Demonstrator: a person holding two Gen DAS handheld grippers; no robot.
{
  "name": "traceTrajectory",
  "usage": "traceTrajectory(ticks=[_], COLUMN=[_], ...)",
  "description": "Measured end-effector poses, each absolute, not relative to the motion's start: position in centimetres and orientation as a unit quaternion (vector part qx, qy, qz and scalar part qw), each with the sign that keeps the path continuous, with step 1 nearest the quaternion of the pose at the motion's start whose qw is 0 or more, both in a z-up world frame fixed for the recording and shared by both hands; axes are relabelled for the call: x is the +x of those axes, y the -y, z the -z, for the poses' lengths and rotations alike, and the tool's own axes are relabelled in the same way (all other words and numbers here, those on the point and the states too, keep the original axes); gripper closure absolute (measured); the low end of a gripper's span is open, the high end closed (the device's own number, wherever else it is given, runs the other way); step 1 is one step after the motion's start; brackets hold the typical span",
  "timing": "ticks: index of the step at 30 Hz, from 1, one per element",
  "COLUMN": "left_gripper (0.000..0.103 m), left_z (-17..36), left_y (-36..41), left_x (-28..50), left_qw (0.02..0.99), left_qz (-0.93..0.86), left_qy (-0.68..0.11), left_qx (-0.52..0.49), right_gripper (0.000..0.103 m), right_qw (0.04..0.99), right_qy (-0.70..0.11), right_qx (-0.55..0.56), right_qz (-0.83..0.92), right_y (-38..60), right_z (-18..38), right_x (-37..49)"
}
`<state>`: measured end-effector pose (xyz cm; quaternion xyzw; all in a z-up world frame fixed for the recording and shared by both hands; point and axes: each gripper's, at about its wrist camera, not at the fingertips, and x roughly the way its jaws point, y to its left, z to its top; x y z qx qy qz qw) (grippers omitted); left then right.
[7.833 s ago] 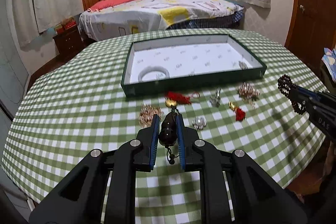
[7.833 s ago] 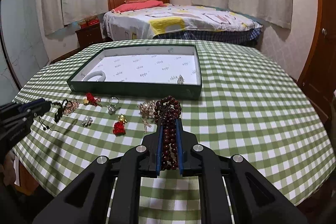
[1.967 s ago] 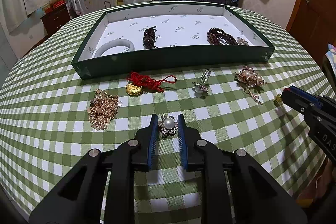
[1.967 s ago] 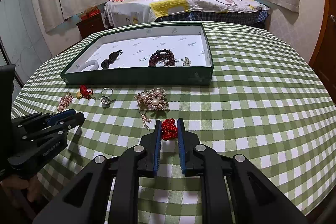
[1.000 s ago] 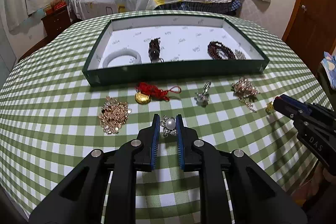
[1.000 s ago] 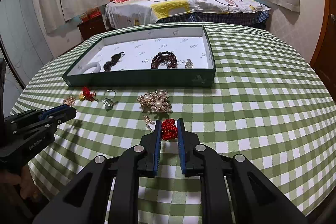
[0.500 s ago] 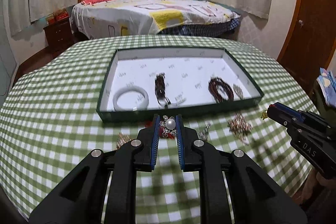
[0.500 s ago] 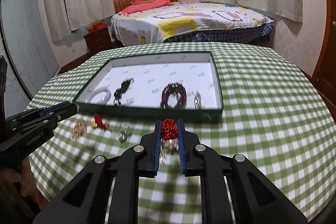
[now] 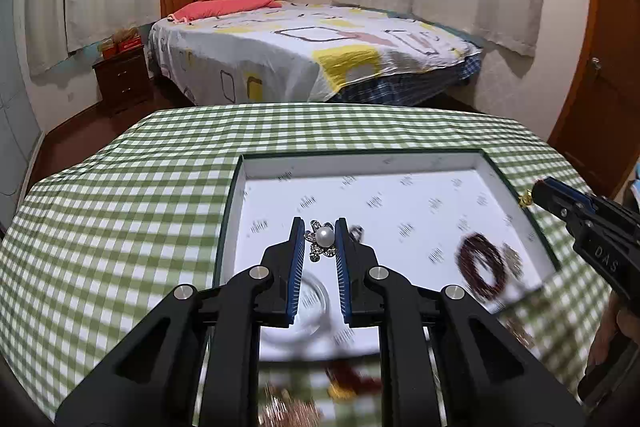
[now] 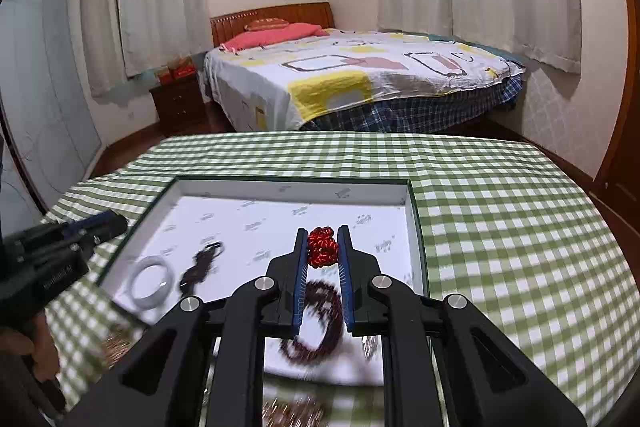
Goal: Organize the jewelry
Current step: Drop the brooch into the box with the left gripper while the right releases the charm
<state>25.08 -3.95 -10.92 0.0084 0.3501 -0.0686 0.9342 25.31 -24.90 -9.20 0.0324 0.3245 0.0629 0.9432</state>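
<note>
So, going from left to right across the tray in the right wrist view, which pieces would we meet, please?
White bangle → dark beaded pendant → red knot charm, clamped in the right gripper.

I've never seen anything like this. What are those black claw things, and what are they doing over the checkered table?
Those are grippers, two-finger tongs that a person holds, one in each hand. Each has a camera looking along its fingers, so each picture is one gripper's own view. The left gripper pinches a pearl brooch. The right gripper pinches a red knot. Both are over a green tray on the table. In the tray lie a white bangle, a dark charm and a brown bead bracelet. More jewelry nearer the camera is too blurred to name.
</note>
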Motion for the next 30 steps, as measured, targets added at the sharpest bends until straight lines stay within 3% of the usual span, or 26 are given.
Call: traceTrajectory(ticks=[9, 22, 27, 30], left_gripper=[0.088, 0.085, 0.061, 0.058], left_z=[15.2, 18.3, 18.0, 17.9], left_y=[3.6, 3.5, 3.6, 3.8], left_x=[31.7, 33.8, 33.9, 33.8], left_qw=[0.91, 0.883, 0.885, 0.886], left_qz=[0.058, 0.057, 0.056, 0.056], left_qy=[-0.411, -0.465, -0.462, -0.46], left_qx=[0.011, 0.004, 0.004, 0.007], right_gripper=[0.088, 0.086, 0.083, 0.064], right_qw=[0.92, 0.906, 0.904, 0.906], right_qy=[-0.387, -0.42, -0.424, -0.42], right_qx=[0.033, 0.025, 0.033, 0.031], right_qz=[-0.047, -0.041, -0.04, -0.041], right_y=[25.9, 26.5, 26.9, 26.8], right_z=[13.6, 15.4, 15.8, 15.6], right_x=[30.1, 31.5, 31.5, 31.2])
